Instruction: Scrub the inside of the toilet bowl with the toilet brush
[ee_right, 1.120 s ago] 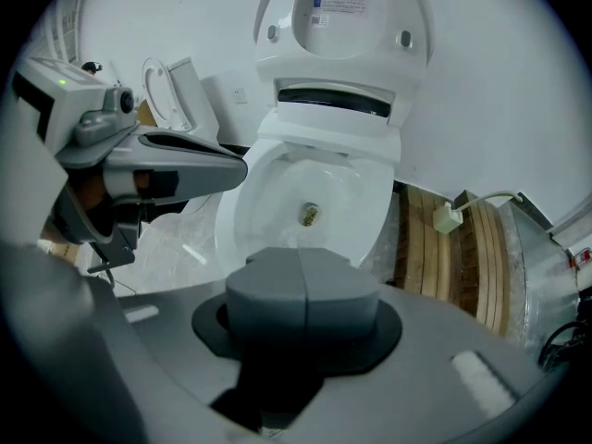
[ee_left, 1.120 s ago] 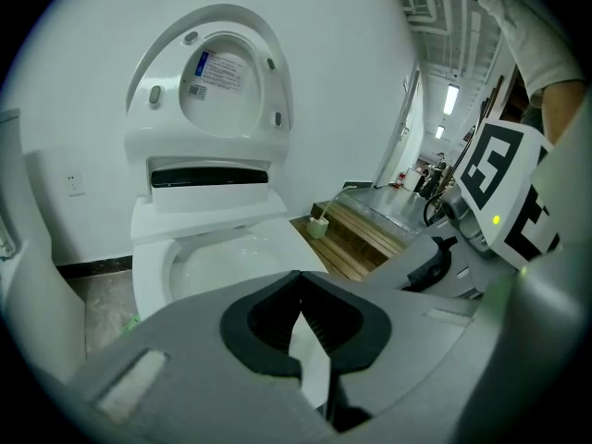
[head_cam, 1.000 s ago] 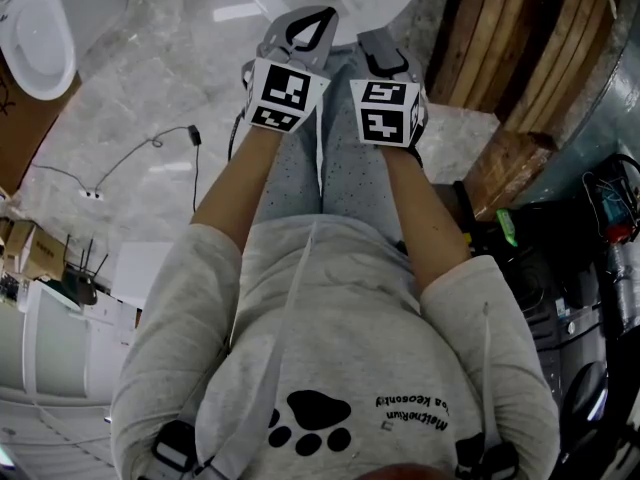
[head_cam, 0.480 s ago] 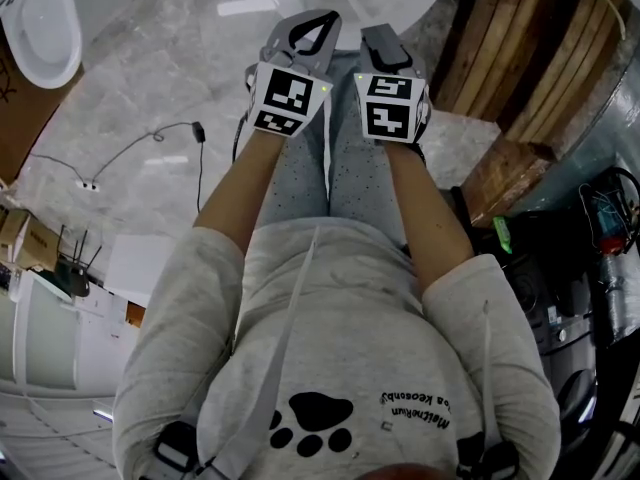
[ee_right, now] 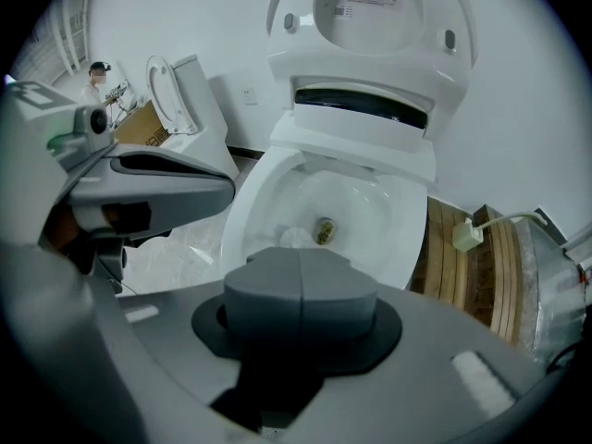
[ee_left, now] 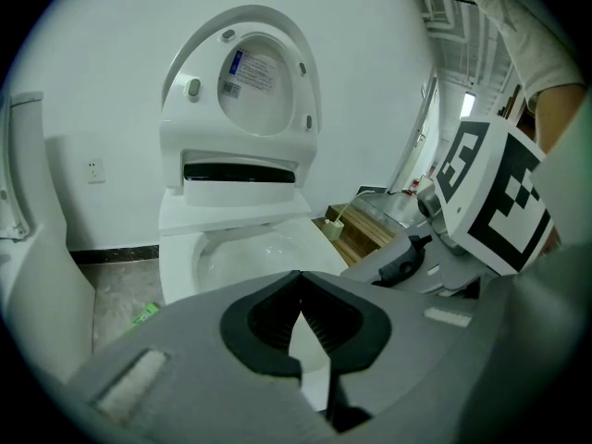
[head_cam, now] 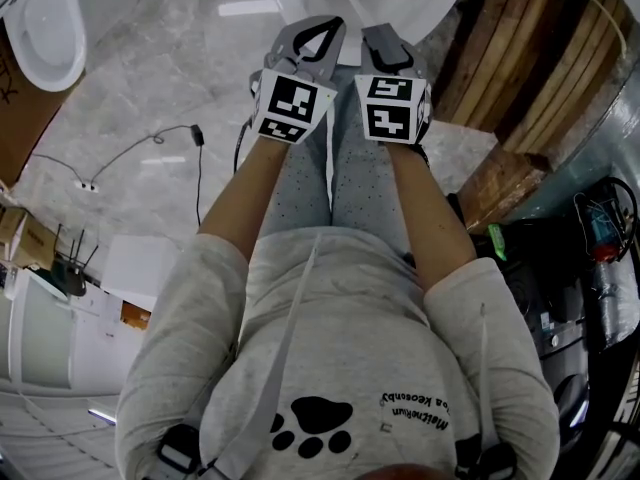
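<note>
The left gripper (ee_left: 300, 276) has its jaws touching at the tips, on nothing; the right gripper (ee_right: 299, 266) is pressed together, empty too. The toilet bowl (ee_right: 370, 206) sits centre frame beyond them, lid (ee_right: 370, 12) raised at top

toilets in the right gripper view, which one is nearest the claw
The toilet straight ahead of the right claw; the other toilet stands farther off at left.

Grey marble floor (head_cam: 150, 78) carries toilet (ee_right: 361, 141), second toilet (head_cam: 45, 28), black cable (head_cam: 197, 135), wooden planks (head_cam: 520, 48).
</note>
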### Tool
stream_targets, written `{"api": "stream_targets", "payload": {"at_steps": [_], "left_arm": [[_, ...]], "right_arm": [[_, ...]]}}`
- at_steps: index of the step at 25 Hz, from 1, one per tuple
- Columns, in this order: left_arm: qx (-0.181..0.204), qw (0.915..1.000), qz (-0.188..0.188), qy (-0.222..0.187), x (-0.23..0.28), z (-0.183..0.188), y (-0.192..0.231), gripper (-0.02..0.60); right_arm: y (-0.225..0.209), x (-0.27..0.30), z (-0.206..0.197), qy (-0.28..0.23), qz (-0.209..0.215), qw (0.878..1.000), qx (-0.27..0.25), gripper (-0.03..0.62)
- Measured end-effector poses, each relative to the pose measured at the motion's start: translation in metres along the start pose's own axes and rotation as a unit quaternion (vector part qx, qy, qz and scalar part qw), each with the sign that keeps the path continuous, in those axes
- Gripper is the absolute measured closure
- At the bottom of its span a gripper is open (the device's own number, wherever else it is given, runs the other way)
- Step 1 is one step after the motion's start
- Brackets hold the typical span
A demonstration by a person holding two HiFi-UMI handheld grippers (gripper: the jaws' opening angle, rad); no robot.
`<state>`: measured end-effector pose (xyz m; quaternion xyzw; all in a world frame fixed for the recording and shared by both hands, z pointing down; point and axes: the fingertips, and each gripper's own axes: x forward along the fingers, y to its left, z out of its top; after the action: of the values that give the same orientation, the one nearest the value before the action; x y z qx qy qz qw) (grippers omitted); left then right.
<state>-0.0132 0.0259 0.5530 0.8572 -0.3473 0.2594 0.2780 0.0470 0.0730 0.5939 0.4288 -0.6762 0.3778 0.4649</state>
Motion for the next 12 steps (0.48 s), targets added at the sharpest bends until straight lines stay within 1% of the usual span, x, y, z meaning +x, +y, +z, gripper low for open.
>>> {"api": "stream_targets", "payload": {"at_steps": [12], "left_arm": [[-0.011,0.9999,0.005,0.004,0.011,0.004,0.019,0.583]], "right_arm": [[-0.008,0.019,0.03,-0.007,0.0,1.0,-0.017,0.444]]}}
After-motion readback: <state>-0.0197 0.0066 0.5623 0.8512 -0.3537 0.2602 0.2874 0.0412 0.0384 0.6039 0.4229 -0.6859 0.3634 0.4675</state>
